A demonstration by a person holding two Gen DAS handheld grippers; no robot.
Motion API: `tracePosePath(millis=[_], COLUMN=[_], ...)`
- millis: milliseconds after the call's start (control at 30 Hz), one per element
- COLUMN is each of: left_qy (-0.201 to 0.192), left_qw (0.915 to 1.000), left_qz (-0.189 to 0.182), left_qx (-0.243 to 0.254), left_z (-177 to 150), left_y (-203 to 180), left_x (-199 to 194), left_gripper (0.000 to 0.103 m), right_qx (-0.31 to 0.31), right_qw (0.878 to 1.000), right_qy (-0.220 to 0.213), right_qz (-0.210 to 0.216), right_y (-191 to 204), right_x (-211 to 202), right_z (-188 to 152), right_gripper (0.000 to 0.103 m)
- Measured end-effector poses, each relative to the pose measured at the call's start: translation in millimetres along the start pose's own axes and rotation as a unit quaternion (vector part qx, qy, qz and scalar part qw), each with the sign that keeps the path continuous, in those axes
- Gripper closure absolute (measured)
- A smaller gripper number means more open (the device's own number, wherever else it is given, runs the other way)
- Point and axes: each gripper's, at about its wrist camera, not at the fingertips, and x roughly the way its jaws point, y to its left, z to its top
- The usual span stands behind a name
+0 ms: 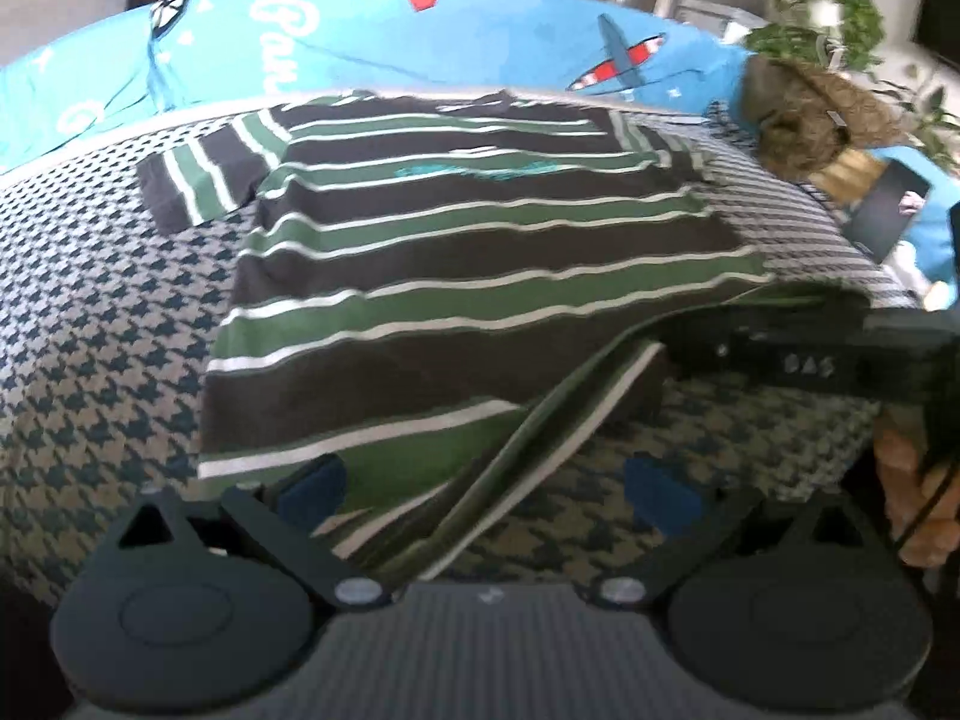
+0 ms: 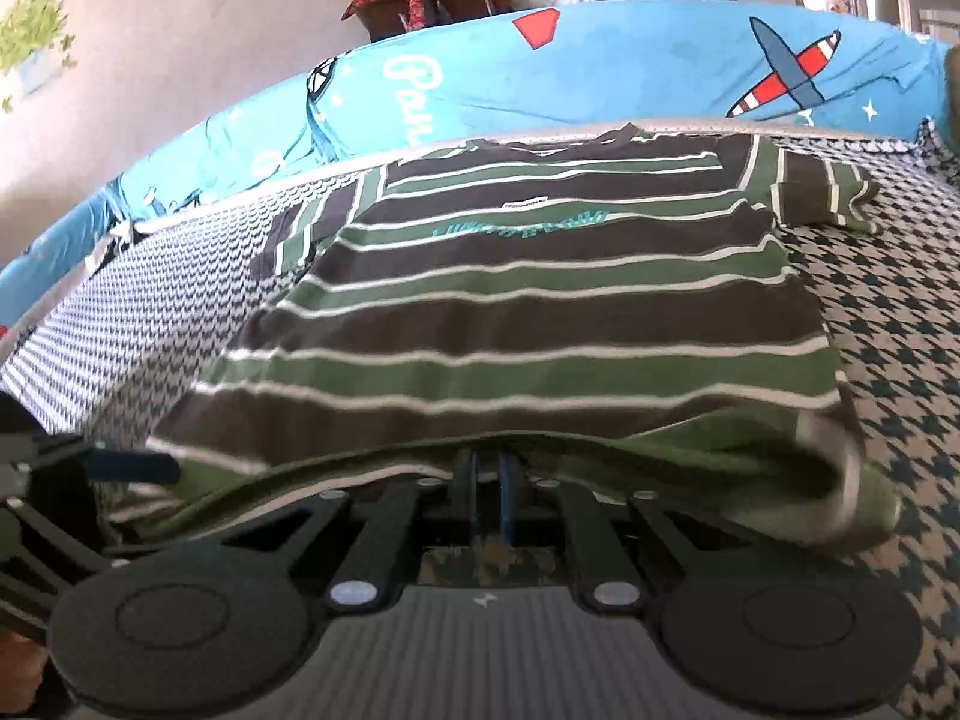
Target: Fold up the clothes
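One striped T-shirt [image 1: 468,252] lies spread, front up, on a houndstooth cover [image 1: 102,324], its collar toward the far edge and its hem toward the cameras. Bands of dark brown and green run across it, edged with thin white lines, and a small teal print sits on the chest. In the left wrist view one short sleeve [image 1: 198,180] lies flat out to the side. The near hem is lifted off the cover at one corner, so a fold of cloth slopes down toward the left gripper [image 1: 486,492], whose blue-padded fingers [image 1: 312,489] stand wide apart with the hem's edge between them, not pinched. The right gripper [image 2: 489,492] has its fingers pressed together on the raised hem, and the cloth drapes over them. In the right wrist view the left gripper shows at the left edge, near the hem's other corner. Beyond the cover lies a bright blue sheet [image 2: 630,66] printed with an aeroplane and white lettering. A leafy plant [image 1: 834,18] stands at the far right in the left wrist view.
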Motion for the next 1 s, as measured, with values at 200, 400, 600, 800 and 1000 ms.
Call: tracePosePath(millis=[200, 400, 600, 800, 1000], left_qy=[0.000, -0.003, -0.005, -0.006, -0.009], left_qw=[0.9988, 0.9985, 0.9979, 0.9974, 0.9967], left_qz=[0.043, 0.048, 0.050, 0.053, 0.042], left_qx=[-0.026, -0.026, -0.040, -0.048, -0.070], left_z=[4, 6, 9, 10, 11], left_y=[12, 14, 19, 22, 28], left_x=[11, 13, 14, 15, 11], left_gripper=[0.000, 0.000, 0.000, 0.000, 0.000], right_qx=[-0.035, -0.132, -0.181, -0.211, -0.206], right_qw=[0.999, 0.991, 0.982, 0.975, 0.975], right_qy=[-0.018, -0.039, -0.044, -0.043, -0.056], right_qz=[-0.013, -0.006, -0.024, -0.047, -0.062], right_y=[6, 31, 46, 51, 49], right_x=[-10, -28, -28, -20, -17], right_z=[-4, -17, -26, -31, -30], right_gripper=[0.094, 0.087, 0.072, 0.068, 0.069])
